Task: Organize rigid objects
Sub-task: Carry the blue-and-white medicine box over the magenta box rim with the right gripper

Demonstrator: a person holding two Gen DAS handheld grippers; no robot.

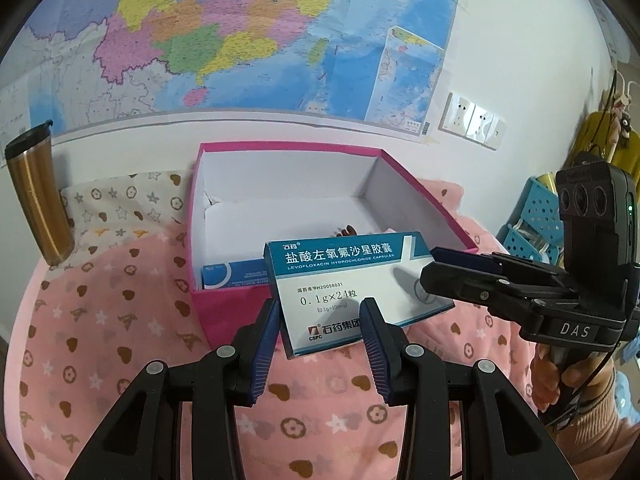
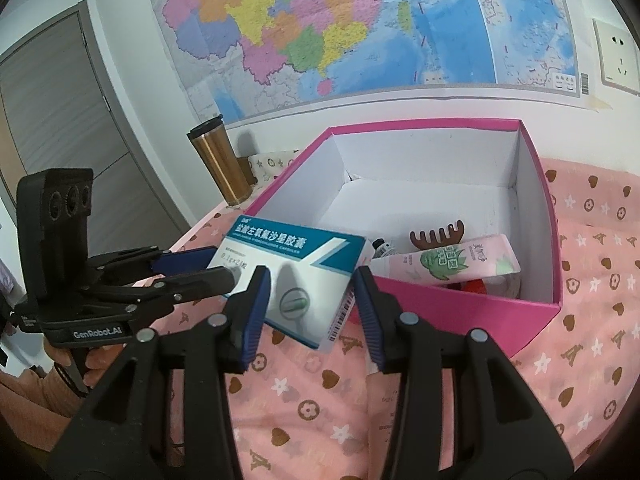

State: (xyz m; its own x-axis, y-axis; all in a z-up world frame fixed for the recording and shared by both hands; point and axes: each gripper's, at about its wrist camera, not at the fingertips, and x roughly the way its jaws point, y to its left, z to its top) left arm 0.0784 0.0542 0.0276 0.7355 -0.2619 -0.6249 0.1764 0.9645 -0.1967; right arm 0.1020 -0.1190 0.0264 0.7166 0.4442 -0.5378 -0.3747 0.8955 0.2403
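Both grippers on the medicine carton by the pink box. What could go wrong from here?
1. The left gripper and right gripper both appear clamped on the white-and-teal cardboard medicine carton; uneven pulling could twist or crush it.
2. It hangs over the open pink cardboard box at its near rim; early release might tip it onto the patterned blanket.

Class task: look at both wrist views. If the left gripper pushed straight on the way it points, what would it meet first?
The left gripper already has the medicine carton between its fingers. Straight ahead lies the pink storage box, so its near wall or inside probably comes first, though depth is unclear.
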